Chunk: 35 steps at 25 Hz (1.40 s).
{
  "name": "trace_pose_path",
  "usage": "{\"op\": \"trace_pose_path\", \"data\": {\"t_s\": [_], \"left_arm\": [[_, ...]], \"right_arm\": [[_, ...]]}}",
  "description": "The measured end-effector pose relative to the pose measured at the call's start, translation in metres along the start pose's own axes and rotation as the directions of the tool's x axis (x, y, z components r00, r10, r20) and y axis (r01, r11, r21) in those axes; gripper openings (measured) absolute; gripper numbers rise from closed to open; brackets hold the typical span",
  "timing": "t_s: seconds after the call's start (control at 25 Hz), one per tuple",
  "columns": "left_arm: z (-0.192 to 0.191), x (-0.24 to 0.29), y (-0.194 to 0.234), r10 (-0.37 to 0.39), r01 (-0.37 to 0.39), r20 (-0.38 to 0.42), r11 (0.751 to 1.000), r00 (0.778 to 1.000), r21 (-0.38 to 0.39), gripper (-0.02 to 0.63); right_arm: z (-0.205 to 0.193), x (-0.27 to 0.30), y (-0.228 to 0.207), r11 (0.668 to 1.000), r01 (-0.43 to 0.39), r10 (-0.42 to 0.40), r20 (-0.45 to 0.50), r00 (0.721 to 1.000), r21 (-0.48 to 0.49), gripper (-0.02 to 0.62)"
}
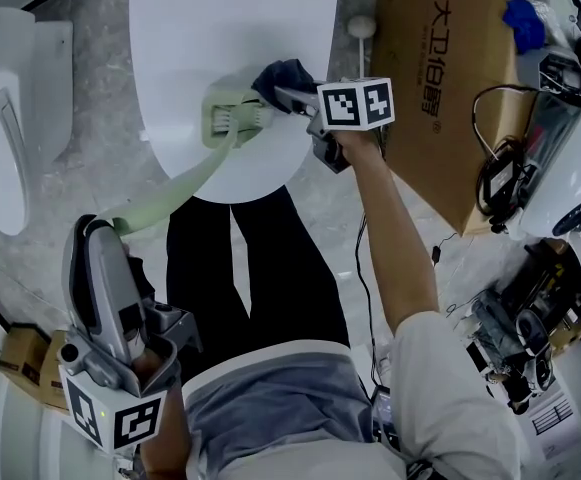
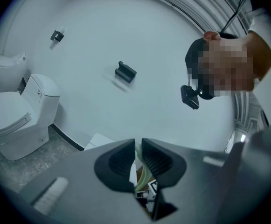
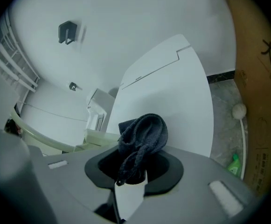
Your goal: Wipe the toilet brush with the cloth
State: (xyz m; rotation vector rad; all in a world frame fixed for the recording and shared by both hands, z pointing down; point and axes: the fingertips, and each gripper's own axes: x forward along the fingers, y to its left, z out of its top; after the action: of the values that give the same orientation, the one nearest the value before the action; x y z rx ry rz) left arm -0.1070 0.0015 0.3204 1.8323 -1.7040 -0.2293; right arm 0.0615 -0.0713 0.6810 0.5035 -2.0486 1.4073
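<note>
The pale green toilet brush has its head [image 1: 230,118] over the white toilet lid [image 1: 190,38], and its handle [image 1: 175,193] slants down-left into my left gripper [image 1: 110,230]. In the left gripper view that gripper [image 2: 138,146] is shut on the thin green handle [image 2: 140,177]. My right gripper [image 1: 284,96] is shut on a dark blue cloth [image 1: 282,74], held against the right side of the brush head. In the right gripper view the cloth [image 3: 143,136] bunches out of the right gripper [image 3: 134,171], with the brush head [image 3: 98,137] just to its left over the lid [image 3: 172,87].
A large cardboard box [image 1: 440,78] stands right of the toilet, with cables and equipment [image 1: 530,168] beyond it. A second toilet [image 1: 0,138] stands at the left. A white ball-topped stick [image 1: 362,26] and a green bottle [image 3: 234,164] sit by the box. The person's dark trousers [image 1: 260,268] are below.
</note>
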Motion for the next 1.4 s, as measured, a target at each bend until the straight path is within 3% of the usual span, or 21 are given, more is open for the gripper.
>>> {"op": "trace_pose_path", "data": {"t_s": [0.76,1.12,1.4], "left_arm": [[0.001,0.005,-0.003,0.003,-0.003,0.012,1.000,1.000,0.001,0.000],[0.003,0.009,-0.006,0.001,-0.002,0.016,1.000,1.000,0.013,0.000],[0.004,0.010,-0.008,-0.008,0.007,0.016,1.000,1.000,0.029,0.000]], "right_arm": [[-0.042,-0.011,-0.017,0.978,0.024,-0.050,0.121,0.991,0.208,0.103],[-0.073,-0.014,-0.009,0.983,0.127,-0.139,0.088,0.986,0.129,0.103],[-0.086,-0.012,0.001,0.972,0.200,-0.216,0.136,0.967,0.123,0.101]]}}
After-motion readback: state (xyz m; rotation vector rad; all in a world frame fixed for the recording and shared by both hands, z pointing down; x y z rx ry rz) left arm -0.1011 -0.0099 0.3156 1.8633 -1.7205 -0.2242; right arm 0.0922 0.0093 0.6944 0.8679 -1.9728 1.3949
